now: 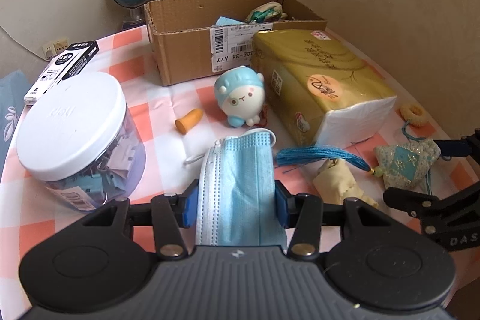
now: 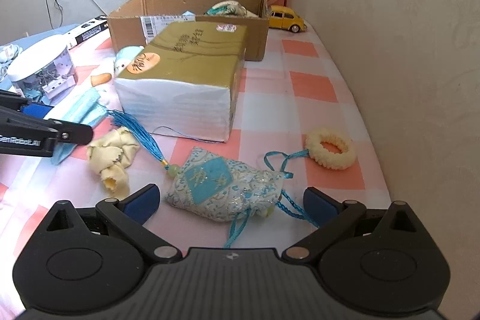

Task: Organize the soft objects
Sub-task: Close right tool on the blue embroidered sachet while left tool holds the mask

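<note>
The task is judged to be partly done. Inside the cardboard box [image 1: 192, 29] at the back of the table [image 2: 312, 86] a patterned green-and-white pouch [image 1: 265, 11] and a small piece of blue fabric [image 1: 225, 21] are already seen, so some soft things appear to have been put away. A stack of blue face masks [image 1: 240, 170] is clamped between the jaws of the left gripper [image 1: 237, 207], which are closed on it from both sides; the masks lie low over the checked cloth, and whether they are lifted clear of it cannot be told. The right gripper [image 2: 231, 201] is held with its jaws wide apart and empty, one on either side of the embroidered blue sachet [image 2: 222, 185], which rests on the table untouched. Still left outside the box are that sachet with its blue tassel [image 2: 138, 131], a crumpled cream cloth [image 2: 112, 158], a cream hair ring [image 2: 330, 147], a squishy figure in a blue hat [image 1: 240, 96] and the gold tissue pack [image 1: 318, 83]. A good part of the work is therefore thought to remain.
</note>
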`<state>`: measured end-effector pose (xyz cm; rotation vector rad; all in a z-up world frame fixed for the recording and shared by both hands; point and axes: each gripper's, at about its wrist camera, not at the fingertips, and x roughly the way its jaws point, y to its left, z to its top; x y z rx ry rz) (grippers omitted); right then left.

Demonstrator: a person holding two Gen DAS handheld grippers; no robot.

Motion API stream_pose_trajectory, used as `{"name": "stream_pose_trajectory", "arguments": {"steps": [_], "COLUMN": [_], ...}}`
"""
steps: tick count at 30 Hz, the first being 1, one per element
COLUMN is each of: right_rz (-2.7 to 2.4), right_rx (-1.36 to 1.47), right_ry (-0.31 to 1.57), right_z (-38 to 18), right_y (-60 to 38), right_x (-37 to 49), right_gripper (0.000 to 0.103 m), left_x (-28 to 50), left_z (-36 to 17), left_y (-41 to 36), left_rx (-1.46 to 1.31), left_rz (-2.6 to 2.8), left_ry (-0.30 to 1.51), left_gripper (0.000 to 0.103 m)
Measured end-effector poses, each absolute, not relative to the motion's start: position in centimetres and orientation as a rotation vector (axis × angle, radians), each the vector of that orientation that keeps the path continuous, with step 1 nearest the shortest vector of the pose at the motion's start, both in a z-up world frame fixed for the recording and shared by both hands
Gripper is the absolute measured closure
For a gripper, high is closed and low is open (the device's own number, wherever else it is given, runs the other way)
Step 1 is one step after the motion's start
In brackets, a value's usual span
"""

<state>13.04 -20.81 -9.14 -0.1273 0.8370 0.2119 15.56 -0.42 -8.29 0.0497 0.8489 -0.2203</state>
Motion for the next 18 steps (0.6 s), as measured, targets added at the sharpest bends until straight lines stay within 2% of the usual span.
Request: {"name": "stream_pose_trajectory", "arguments": {"steps": [9, 14, 18], "right_rz": [0.230, 0.239, 0.247], "right_rx": [-0.173, -0.185, -0.189], "right_ry": [0.826, 0.828, 0.830], "right_z": [-9.0, -9.1, -8.9], "right_y": [-19.7, -19.3, -19.2], "right_x": [13.1, 13.4, 13.4], "right_gripper": [0.003, 0.012, 0.018], "left_x": [16.2, 16.6, 17.0], "left_z": [-8.4, -8.5, -8.5], "left_y": [-0.3, -0.4, -0.6], "left_rx": [0.048, 0.052, 0.062], "left_rz": [-0.225, -0.231, -0.233], "left_ry": [0.838, 0.834, 0.834], "left_gripper": [0.051, 0.047, 0.049]}}
